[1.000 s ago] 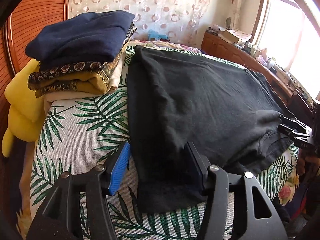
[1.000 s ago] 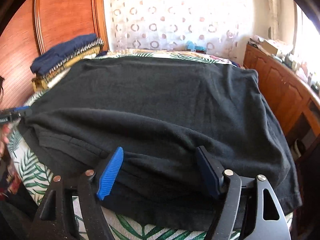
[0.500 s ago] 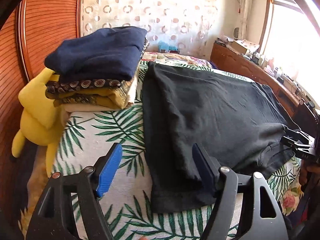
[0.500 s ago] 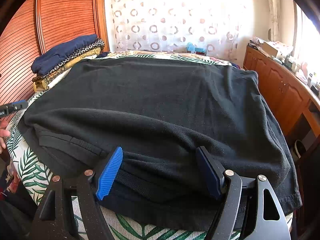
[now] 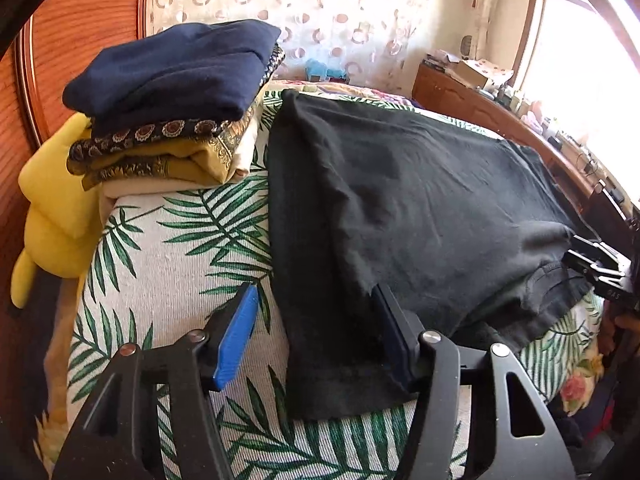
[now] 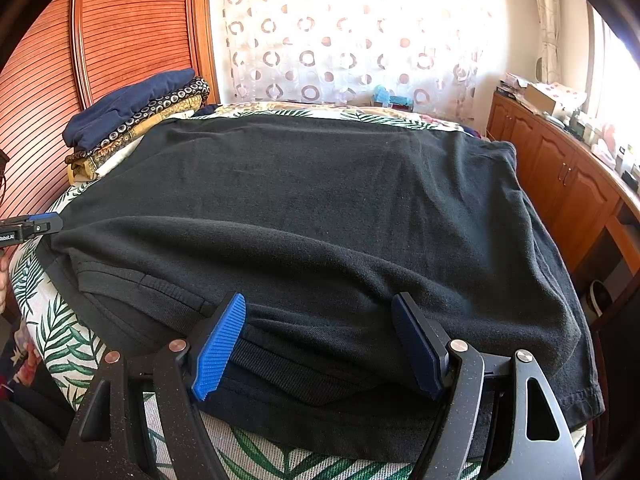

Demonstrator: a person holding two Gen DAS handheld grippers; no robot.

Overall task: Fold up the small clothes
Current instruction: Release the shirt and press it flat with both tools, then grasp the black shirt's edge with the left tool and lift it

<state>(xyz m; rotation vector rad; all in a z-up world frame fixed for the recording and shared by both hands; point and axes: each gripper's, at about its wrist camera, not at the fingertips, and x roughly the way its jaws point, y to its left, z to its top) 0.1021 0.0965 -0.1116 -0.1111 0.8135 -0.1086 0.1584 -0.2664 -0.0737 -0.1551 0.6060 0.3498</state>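
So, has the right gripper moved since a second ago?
No. The right gripper sits where it was: the folded stack and wooden cabinet keep their places in its view. Its open fingers straddle the black shirt's near edge.

Yellow plush toy [image 5: 52, 216] beside bed; wooden cabinet [image 6: 560, 184] under window

A bed with a palm-leaf cover [image 5: 176, 264] carries it all: the black shirt [image 5: 420, 208] lies spread flat across the middle, and a pile of folded clothes [image 5: 172, 104] sits beside it near the wooden headboard [image 6: 132, 36].
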